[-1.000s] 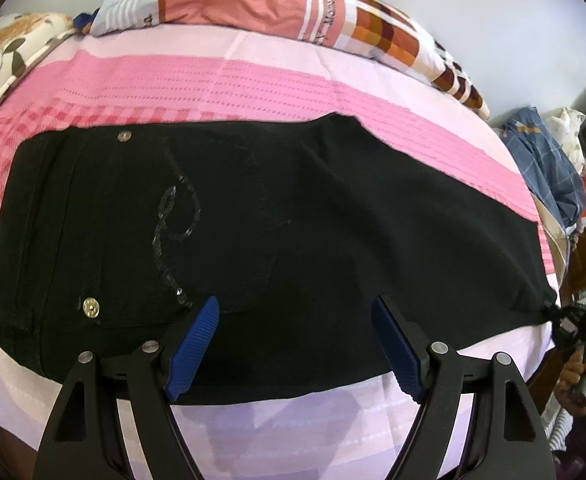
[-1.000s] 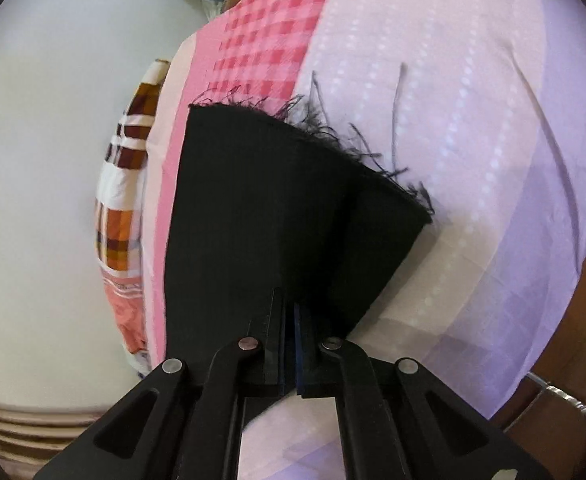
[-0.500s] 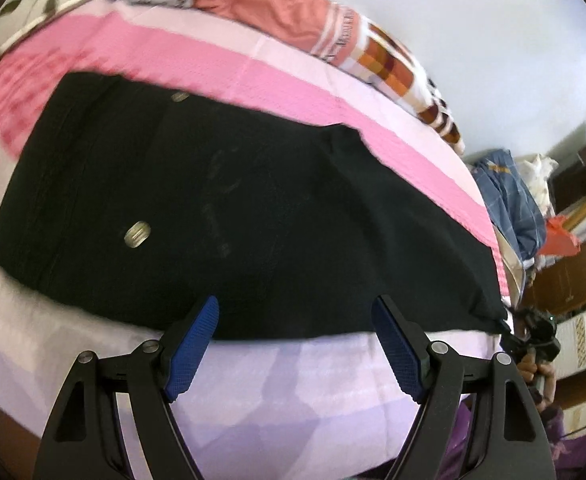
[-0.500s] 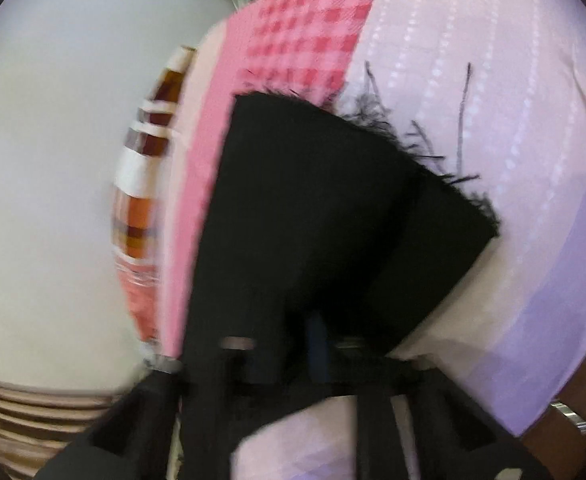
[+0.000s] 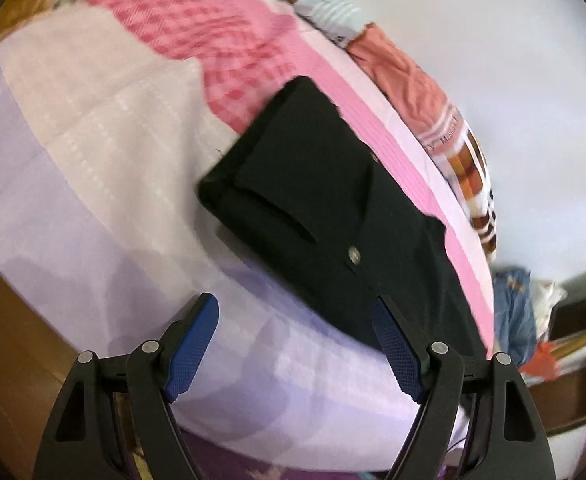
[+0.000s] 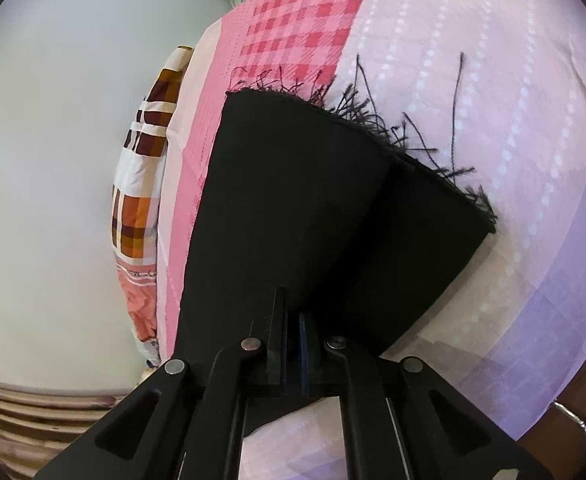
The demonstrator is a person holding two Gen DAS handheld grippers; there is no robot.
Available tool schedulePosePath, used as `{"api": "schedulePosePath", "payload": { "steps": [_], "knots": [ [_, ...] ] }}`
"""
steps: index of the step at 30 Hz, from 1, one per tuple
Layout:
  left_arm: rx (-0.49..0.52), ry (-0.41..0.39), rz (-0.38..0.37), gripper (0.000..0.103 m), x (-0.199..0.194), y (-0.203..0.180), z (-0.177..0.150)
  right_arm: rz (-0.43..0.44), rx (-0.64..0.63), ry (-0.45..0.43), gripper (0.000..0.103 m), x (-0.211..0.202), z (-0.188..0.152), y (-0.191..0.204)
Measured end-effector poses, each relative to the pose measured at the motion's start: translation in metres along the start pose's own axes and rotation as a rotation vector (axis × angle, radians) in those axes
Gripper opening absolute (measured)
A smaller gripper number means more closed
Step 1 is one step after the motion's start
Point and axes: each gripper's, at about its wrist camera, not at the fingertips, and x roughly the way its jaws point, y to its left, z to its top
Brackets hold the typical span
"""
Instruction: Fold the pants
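Since a second ago the left gripper (image 5: 295, 344) has swung sideways along the near edge of the bed (image 5: 93, 184) and rolled, so its view now takes in the waistband end of the black pants (image 5: 325, 208) instead of their middle; its blue fingers (image 5: 191, 354) are still spread wide with nothing between them, hovering over bare lilac sheet just beside the near edge of the cloth. The right gripper (image 6: 293, 334) has hardly shifted: its fingers remain pressed together, pinching the pants near the frayed leg hems (image 6: 357, 120), where the two legs lie one atop the other. The pants stay flat on the bed, stretched lengthways from the hems to the waist, with a metal button (image 5: 353, 257) showing near the left fingers and a patterned quilt (image 5: 453, 132) bunched along the wall behind. The garment appears already halved leg over leg, so the left hand's move toward the waist likely sets up an end-to-end fold, with the hem end held ready.
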Motion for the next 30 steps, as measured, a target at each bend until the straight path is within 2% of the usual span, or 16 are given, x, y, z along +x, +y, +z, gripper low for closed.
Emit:
{"api": "schedulePosePath", "payload": {
  "steps": [2, 3, 5, 7, 11, 14, 17, 19, 21, 23, 30],
  "knots": [
    [-0.003, -0.005, -0.037, 0.077, 0.004, -0.001, 0.008, 0.001, 0.001, 0.000, 0.005, 0.000, 0.000, 0.000],
    [0.027, -0.016, -0.027, 0.075, 0.002, -0.006, 0.012, -0.001, -0.003, 0.000, 0.005, 0.000, 0.000, 0.000],
    [0.133, -0.044, 0.051, 0.037, 0.003, -0.026, 0.017, -0.010, -0.013, -0.002, 0.005, 0.000, 0.000, 0.002],
    [0.195, -0.066, 0.098, 0.028, 0.003, -0.043, 0.022, -0.018, -0.022, -0.004, 0.005, -0.001, -0.001, 0.003],
    [0.192, -0.108, 0.146, 0.017, -0.001, -0.044, 0.040, -0.014, -0.015, -0.004, 0.005, -0.002, -0.002, 0.005],
    [0.189, -0.135, 0.169, 0.017, -0.007, -0.043, 0.051, 0.012, 0.011, 0.007, 0.005, -0.004, -0.005, 0.006],
    [0.219, -0.136, 0.214, 0.017, -0.007, -0.047, 0.055, 0.001, -0.002, 0.010, 0.005, -0.012, -0.012, 0.010],
    [0.249, -0.119, 0.219, 0.017, -0.004, -0.049, 0.057, -0.013, -0.019, 0.011, 0.005, -0.013, -0.011, 0.010],
    [0.307, -0.093, 0.267, 0.017, 0.005, -0.052, 0.055, -0.031, 0.007, 0.020, 0.005, -0.010, -0.010, 0.002],
    [0.322, -0.071, 0.290, 0.017, 0.012, -0.047, 0.052, -0.017, 0.040, 0.022, 0.003, -0.008, -0.011, -0.006],
    [0.282, -0.070, 0.275, 0.017, 0.013, -0.037, 0.048, 0.015, 0.034, 0.017, 0.003, -0.018, -0.014, -0.005]
  ]
}}
